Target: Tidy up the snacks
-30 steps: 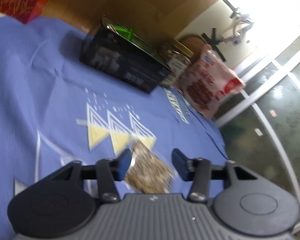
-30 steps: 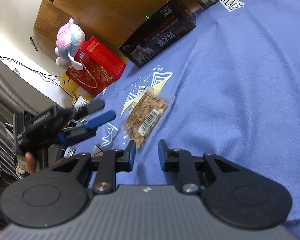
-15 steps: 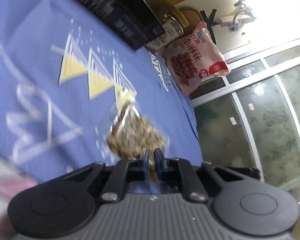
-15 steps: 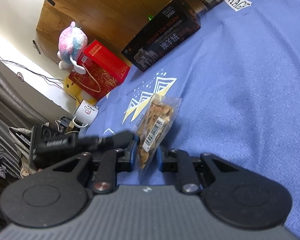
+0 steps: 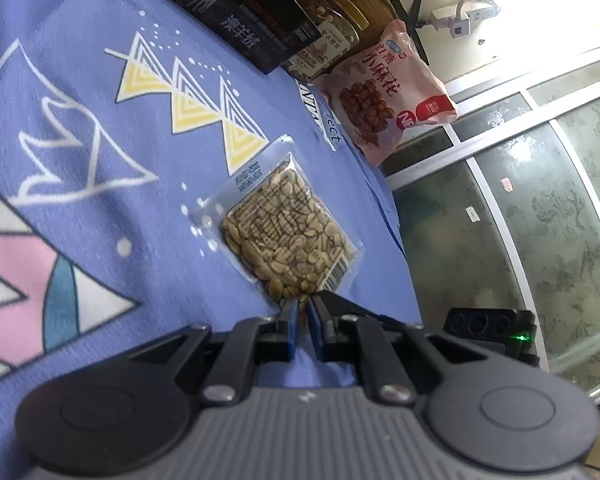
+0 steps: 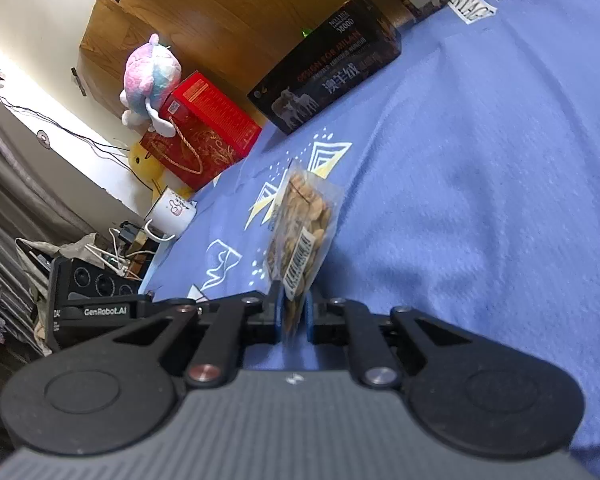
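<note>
A clear packet of pale seeds [image 5: 284, 236] is held up above the blue patterned cloth [image 5: 100, 168]. My left gripper [image 5: 303, 316] is shut on the packet's near edge. My right gripper [image 6: 291, 312] is shut on the same packet [image 6: 304, 224] at its barcode end, and the packet stands on edge between the fingers. The two grippers are side by side; the left gripper's body [image 6: 92, 304] shows at the left of the right wrist view.
At the far side of the cloth stand a long black box [image 5: 236, 12], a jar of nuts [image 5: 328, 44] and a pink snack bag [image 5: 388, 88]. A red gift box [image 6: 204, 128], a plush toy [image 6: 152, 76] and a white mug [image 6: 172, 212] are beyond the cloth's left edge.
Both grippers closed on the seed packet, which lay flat on the cloth a second ago. It is now lifted and tilted on edge.
</note>
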A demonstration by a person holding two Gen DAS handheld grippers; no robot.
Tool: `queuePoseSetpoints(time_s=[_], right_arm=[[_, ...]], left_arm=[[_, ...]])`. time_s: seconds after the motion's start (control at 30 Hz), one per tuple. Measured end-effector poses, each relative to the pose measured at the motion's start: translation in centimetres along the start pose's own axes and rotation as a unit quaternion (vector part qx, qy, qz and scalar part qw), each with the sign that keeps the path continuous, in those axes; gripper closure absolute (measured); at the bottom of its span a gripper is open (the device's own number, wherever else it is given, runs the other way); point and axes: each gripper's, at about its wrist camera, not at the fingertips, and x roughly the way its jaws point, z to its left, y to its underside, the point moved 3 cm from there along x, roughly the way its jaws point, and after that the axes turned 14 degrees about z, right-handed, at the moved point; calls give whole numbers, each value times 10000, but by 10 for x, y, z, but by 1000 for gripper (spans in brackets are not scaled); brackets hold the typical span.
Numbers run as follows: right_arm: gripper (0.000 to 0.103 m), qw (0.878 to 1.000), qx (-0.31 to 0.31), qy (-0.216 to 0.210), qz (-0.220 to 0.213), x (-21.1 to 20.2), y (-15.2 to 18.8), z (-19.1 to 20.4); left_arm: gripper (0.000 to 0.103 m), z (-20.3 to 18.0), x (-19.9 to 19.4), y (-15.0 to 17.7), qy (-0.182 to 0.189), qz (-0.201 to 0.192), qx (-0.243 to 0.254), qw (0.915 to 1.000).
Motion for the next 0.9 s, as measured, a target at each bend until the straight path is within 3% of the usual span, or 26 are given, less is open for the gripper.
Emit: queuePoseSetpoints(time_s=[0.23,0.4,0.5,0.57,0.67,0.8,0.9], right_arm=[[91,9999,-90,3,106,-11,10,3],[91,9999,-46,9,94,-12,12,1],[90,10000,1,-2,86,-12,12,0],[90,10000,26,-17,92,-11,12,-1],[90,9999,-5,-45,127,-11,11,0],[90,9995,-223,26,216,-7,7,5],[90,9996,-217,84,152,-8,2,3]], left_arm=[[95,-10,4,11,-5,115,126,9999],[93,-13,2,5,-251,41,193,9995],[77,-10,-6,-1,-311,-127,50,9994],[55,-9,-15,-4,-390,-316,9,9987],[53,-8,-23,-8,-599,-444,39,9972],[54,-6,-24,-15,-565,-455,4,9974],[66,-6,-21,-14,-535,-432,32,9976]])
